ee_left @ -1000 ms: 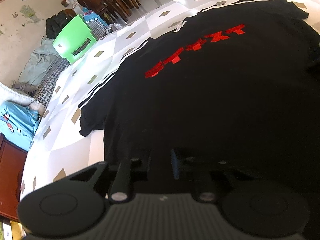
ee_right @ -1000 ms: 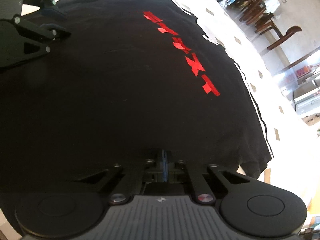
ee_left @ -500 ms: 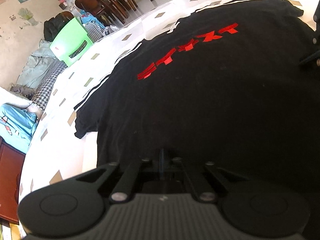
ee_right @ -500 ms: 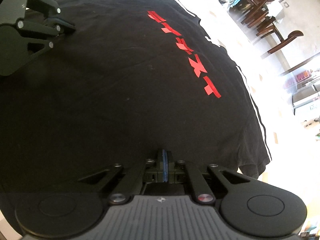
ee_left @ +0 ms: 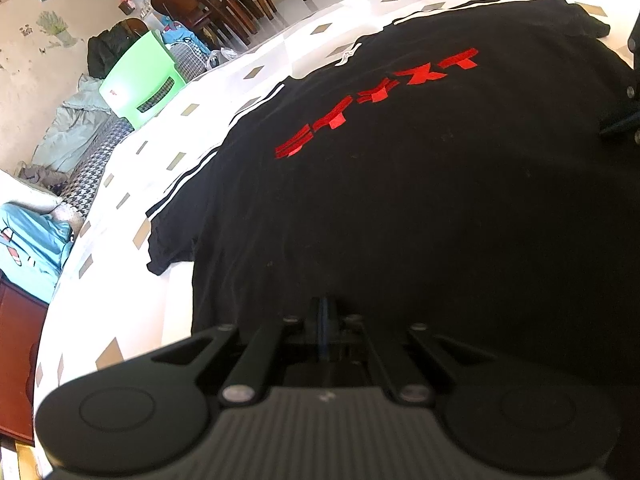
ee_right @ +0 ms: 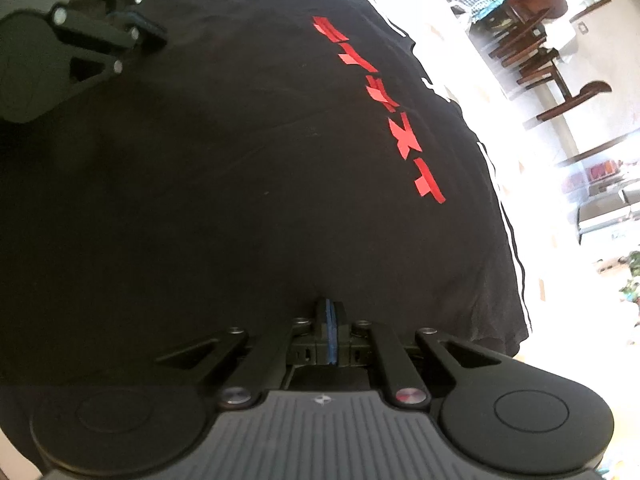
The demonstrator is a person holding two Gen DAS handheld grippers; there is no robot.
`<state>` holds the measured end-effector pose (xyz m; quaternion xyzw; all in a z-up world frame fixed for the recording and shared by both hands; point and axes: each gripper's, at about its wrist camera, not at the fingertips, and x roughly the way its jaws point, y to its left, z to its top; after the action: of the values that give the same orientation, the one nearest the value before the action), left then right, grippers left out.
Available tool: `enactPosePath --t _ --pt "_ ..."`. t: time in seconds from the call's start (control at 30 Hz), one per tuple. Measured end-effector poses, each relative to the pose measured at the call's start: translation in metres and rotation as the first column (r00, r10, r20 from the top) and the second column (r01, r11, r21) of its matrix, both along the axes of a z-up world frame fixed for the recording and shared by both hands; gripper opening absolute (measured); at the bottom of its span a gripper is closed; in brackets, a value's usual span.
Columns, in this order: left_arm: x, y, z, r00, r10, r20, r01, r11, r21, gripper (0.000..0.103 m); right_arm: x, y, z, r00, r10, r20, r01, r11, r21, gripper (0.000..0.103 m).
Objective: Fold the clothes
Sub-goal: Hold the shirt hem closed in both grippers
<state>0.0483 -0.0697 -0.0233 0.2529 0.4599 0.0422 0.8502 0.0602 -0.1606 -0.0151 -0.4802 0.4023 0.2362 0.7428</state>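
Observation:
A black T-shirt (ee_left: 400, 200) with red lettering (ee_left: 376, 96) lies spread flat on the white table (ee_left: 132, 292). My left gripper (ee_left: 324, 308) is shut on the shirt's near hem, towards its left side, and dark cloth surrounds the fingertips. In the right wrist view the same T-shirt (ee_right: 240, 160) fills the frame. My right gripper (ee_right: 330, 308) is shut on the near hem towards the shirt's right side, its blue pads pressed together. The left gripper (ee_right: 156, 36) shows at that view's top left, its tips down on the cloth. Part of the right gripper (ee_left: 624, 120) shows at the left view's right edge.
The table has a brown diamond pattern, with bare strips left of the shirt and past its far edge (ee_right: 540, 280). Beyond it stand a green plastic chair (ee_left: 140, 80), wooden chairs (ee_left: 208, 4), piled clothes (ee_left: 72, 136) and a blue garment (ee_left: 28, 248).
My left gripper's jaws stood apart over the hem a second ago and have closed on it. The right gripper has stayed shut at the hem and rolled slightly.

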Motion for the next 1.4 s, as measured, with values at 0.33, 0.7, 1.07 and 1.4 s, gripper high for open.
enactPosePath --t 0.33,0.7,1.07,1.4 --pt "0.001 0.002 0.003 1.0 0.004 -0.013 -0.004 1.0 -0.011 0.0 0.008 -0.005 0.005 0.999 -0.014 -0.045 0.016 0.999 0.032 0.006" --pt "0.003 0.006 0.005 1.0 0.026 -0.014 -0.026 0.999 -0.044 0.0 0.01 -0.009 0.007 0.998 -0.033 -0.055 0.037 0.997 0.07 0.007" --pt "0.004 0.01 0.008 0.999 0.045 -0.019 -0.046 0.997 -0.069 0.0 0.013 -0.01 0.008 0.996 -0.061 -0.071 0.067 0.993 0.098 0.006" --pt "0.005 0.011 0.009 0.998 0.063 -0.013 -0.063 0.995 -0.082 0.0 0.019 -0.013 0.011 0.989 -0.119 -0.088 0.13 0.981 0.141 0.006"
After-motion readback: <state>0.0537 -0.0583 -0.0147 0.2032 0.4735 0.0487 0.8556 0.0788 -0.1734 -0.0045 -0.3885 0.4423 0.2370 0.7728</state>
